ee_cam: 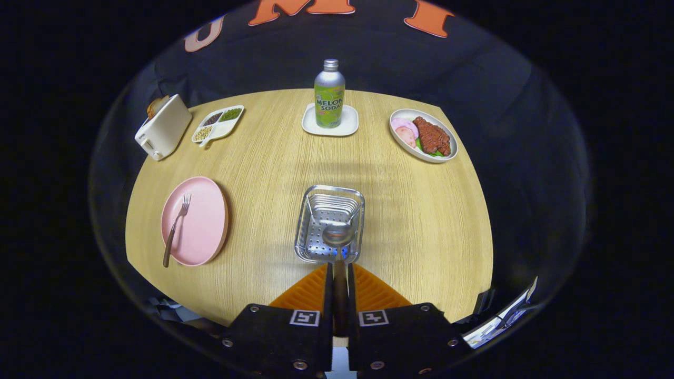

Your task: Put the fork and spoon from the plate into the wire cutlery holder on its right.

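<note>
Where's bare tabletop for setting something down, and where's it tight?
Free: the wide strip between the pink plate and wire holder; the middle, between holder and soda coaster; right of the holder, below the food dish. Crowded: far left, toaster beside snack tray. Gripper jaws shut on the spoon over the holder.

A pink plate point(202, 231) is sitting on a pale wood-grain table point(416, 221). The fork point(175, 230) is showing silver tines and a brown handle. The wire cutlery holder point(316, 210) is gleaming silver. A silver bottle point(329, 95) is wearing a green label on a white coaster point(310, 125). A toaster point(162, 127) is showing cream.
</note>
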Demonstrator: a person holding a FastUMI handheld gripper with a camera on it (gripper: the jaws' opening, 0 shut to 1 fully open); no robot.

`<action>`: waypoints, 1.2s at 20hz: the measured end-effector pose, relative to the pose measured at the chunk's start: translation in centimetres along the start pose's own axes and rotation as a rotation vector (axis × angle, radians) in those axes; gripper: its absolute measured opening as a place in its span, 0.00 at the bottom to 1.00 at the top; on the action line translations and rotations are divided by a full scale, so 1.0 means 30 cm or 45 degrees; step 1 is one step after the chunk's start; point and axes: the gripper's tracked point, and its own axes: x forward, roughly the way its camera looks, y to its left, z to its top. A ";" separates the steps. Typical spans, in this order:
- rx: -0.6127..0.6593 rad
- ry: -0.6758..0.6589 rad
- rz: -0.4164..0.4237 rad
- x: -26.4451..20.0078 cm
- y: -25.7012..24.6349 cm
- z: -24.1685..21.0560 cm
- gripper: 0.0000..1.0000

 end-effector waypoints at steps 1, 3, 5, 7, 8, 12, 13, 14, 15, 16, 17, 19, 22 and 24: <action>0.018 -0.042 -0.004 -0.005 -0.004 0.030 0.13; 0.045 -0.138 -0.021 -0.028 -0.019 0.086 0.13; 0.078 -0.252 -0.025 -0.059 -0.023 0.149 0.14; 0.101 -0.387 -0.019 -0.107 -0.024 0.224 0.15; 0.107 -0.462 -0.014 -0.139 -0.020 0.262 0.15; 0.117 -0.706 -0.064 -0.249 -0.038 0.381 0.41; 0.127 -0.753 -0.064 -0.274 -0.032 0.408 0.45; 0.142 -0.809 -0.057 -0.306 -0.025 0.436 0.48; 0.148 -0.860 -0.054 -0.335 -0.021 0.462 0.52; 0.146 -0.913 -0.059 -0.368 -0.015 0.475 0.58; 0.135 -0.968 -0.065 -0.400 -0.008 0.496 0.61; 0.119 -1.059 -0.047 -0.463 0.029 0.532 0.70; 0.121 -1.179 -0.031 -0.526 0.085 0.576 0.79; 0.133 -1.232 -0.033 -0.554 0.108 0.586 0.85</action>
